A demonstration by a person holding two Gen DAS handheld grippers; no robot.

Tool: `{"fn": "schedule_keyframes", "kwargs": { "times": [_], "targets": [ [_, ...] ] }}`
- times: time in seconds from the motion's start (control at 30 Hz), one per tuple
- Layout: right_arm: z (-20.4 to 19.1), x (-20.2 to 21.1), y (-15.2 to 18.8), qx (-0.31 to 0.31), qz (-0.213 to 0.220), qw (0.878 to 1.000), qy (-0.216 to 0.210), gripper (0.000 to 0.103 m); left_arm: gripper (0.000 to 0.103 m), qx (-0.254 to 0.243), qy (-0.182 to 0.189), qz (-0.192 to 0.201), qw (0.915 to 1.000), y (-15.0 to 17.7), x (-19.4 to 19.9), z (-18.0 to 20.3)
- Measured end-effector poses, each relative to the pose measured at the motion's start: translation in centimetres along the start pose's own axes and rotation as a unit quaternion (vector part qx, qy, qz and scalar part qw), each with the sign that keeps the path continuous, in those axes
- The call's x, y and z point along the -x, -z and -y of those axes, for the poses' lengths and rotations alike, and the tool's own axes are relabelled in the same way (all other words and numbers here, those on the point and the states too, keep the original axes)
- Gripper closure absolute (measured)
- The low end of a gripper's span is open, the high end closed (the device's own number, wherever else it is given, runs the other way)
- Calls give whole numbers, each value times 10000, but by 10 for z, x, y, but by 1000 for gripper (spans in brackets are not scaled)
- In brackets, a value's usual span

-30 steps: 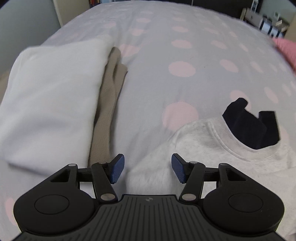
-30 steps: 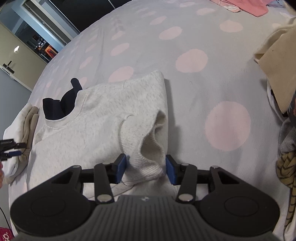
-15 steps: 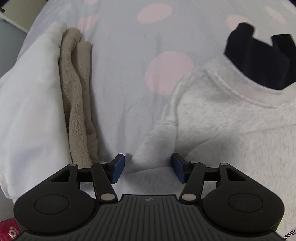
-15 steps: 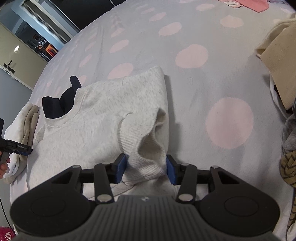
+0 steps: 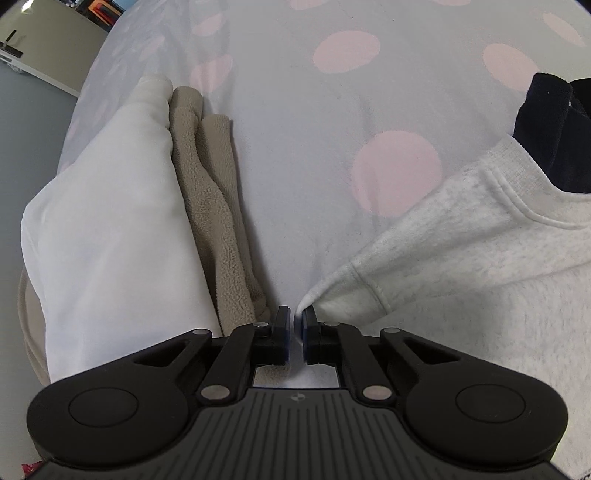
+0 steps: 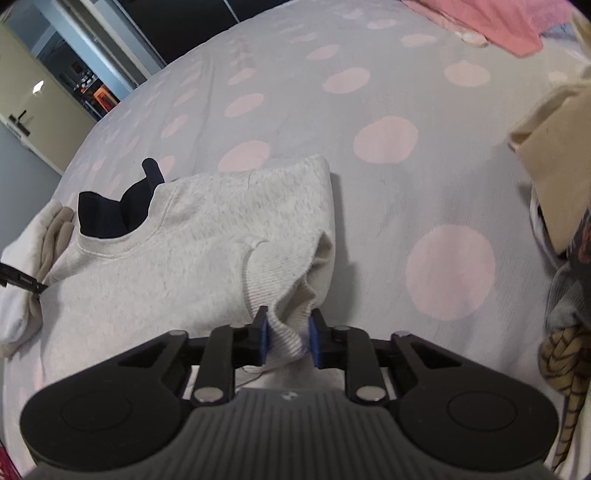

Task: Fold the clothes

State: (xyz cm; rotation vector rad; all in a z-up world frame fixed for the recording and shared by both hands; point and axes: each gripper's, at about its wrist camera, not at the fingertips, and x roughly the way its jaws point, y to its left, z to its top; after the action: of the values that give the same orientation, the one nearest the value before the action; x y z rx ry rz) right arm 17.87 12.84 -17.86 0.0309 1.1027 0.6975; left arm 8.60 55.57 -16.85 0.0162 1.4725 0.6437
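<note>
A light grey sweatshirt (image 5: 461,258) lies flat on the dotted bedspread (image 5: 314,147), with a dark navy garment (image 5: 546,140) sticking out of its collar. My left gripper (image 5: 295,325) is shut on the pointed left edge of the sweatshirt, near the shoulder seam. In the right wrist view the sweatshirt (image 6: 184,258) has one sleeve folded over its body. My right gripper (image 6: 288,332) is shut on that sleeve's ribbed cuff (image 6: 280,280). The left gripper's tip (image 6: 22,282) shows at the sweatshirt's far left edge.
A folded white garment (image 5: 110,240) and a beige fleece (image 5: 214,206) lie stacked just left of the sweatshirt. A heap of unfolded clothes (image 6: 554,177) sits at the bed's right side, and a pink garment (image 6: 498,22) lies at the far end.
The left gripper moved down to the sweatshirt's left edge and went from open to shut on it. The right gripper's fingers narrowed onto the ribbed cuff.
</note>
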Motion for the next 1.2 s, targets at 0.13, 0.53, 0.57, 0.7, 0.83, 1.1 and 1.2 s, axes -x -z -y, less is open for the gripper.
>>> {"fn": "schedule_keyframes", "kwargs": {
  "times": [0.13,0.53,0.57,0.7,0.83,1.1,1.2],
  "targets": [
    [-4,-1,-1,201,-20,9997,112,81,91,169,-208,276,9993,1,0,3],
    [-8,8,-4,446,182,9975,507,67,73,500,-575,1209,9897,23,40,-16],
    [-8,11,-5,445,228,9974,520,67,72,527,-478,1257,9895,29,46,-18],
    [-9,31,-5,463,374,9970,498,66,63,447,-179,1339,9898,72,67,-12],
    [-16,46,4,556,254,9978,270,66,61,366,155,1246,9914,125,81,-2],
    [-34,66,52,805,-48,9967,-29,64,61,239,305,868,9955,237,83,13],
    [-32,71,79,862,-220,9960,42,63,62,446,336,718,9959,273,76,8]
  ]
}}
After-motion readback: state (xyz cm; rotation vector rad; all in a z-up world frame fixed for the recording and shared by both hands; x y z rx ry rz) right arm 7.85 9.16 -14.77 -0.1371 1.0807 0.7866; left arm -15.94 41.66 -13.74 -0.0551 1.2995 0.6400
